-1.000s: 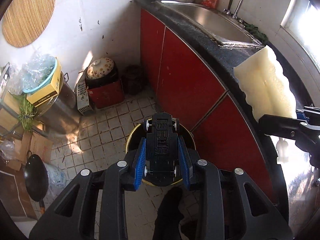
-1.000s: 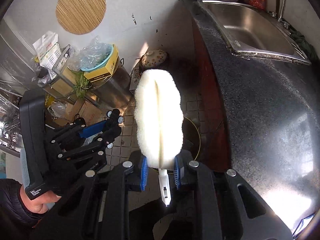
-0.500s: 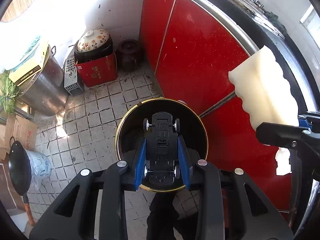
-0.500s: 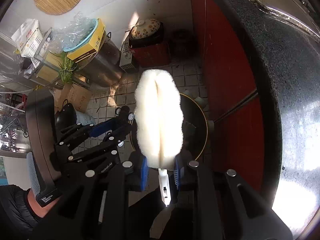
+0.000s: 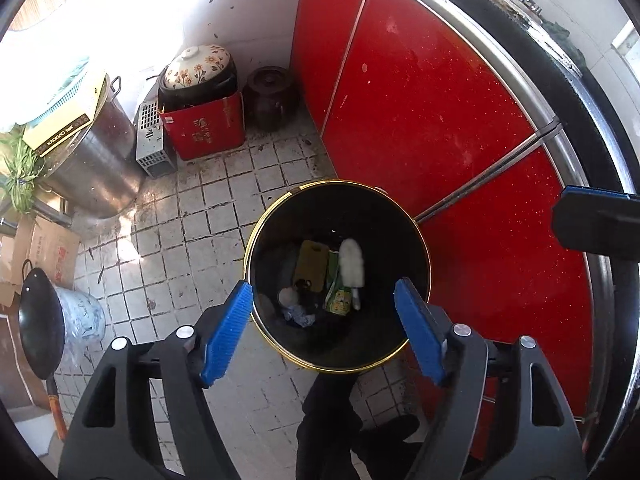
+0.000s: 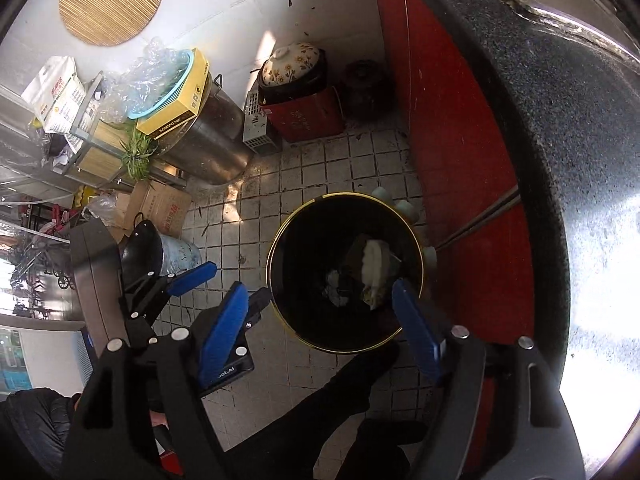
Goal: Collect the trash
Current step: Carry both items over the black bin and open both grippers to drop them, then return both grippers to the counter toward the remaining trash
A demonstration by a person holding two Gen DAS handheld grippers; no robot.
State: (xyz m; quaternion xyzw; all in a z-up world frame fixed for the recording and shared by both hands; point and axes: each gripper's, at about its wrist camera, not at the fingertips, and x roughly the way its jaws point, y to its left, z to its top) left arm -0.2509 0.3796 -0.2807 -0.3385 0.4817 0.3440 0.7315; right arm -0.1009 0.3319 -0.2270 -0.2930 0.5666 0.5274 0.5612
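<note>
A black bin with a gold rim (image 5: 336,182) stands on the tiled floor by the red cabinet. My left gripper (image 5: 323,332) hangs right over it, its jaws opening and nothing between its blue pads. At the bin's bottom lie a white foam piece (image 5: 352,268), a yellowish board (image 5: 310,266), a green packet (image 5: 336,294) and crumpled paper (image 5: 298,314). In the right wrist view my right gripper (image 6: 320,332) is also above the bin (image 6: 344,194), its jaws opening and holding nothing. The foam piece (image 6: 376,264) lies below it. The left gripper (image 6: 180,284) shows beside it.
Red cabinet doors (image 5: 420,100) under a dark counter (image 6: 540,140) bound the right side. A red box with a flowered pot (image 5: 200,120), a brown jar (image 5: 270,96), a steel drum (image 5: 96,160), a wok (image 5: 40,320) and cardboard boxes crowd the left. A person's dark leg (image 5: 328,420) is below the bin.
Both grippers sank toward the bin and then opened. The black toy car left the left gripper and the white foam piece left the right one; the foam now lies in the bin.
</note>
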